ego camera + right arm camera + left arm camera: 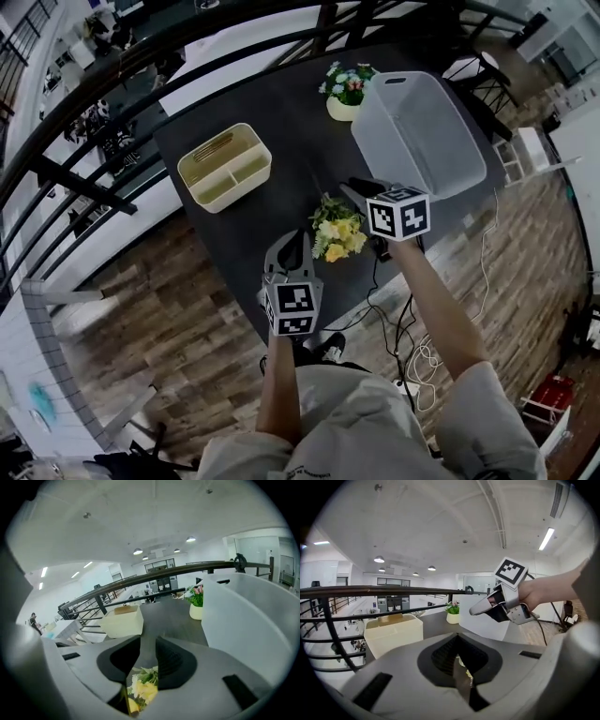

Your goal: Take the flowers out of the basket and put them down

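the bunch of yellow flowers (337, 236) lies on the dark table (281, 131) near its front edge, apart from the pale grey plastic basket (375, 127). the right gripper (355, 187) hangs above the bunch, jaws apart and empty (blooms show through the gap). the left gripper (296, 240), just beside the flowers, has its jaws together, holding nothing.

Yellow flowers (337, 234) — whatever they stand in is buried under the blooms in the head view. In the right gripper view only a wedge of them shows through the jaw gap; the rest is behind the right gripper (148, 644) body. There the white bin (243, 620) runs off the right edge and covers one side of the far flower pot (196, 612). Left gripper view — a pale speck in the jaw slit, too small to name.
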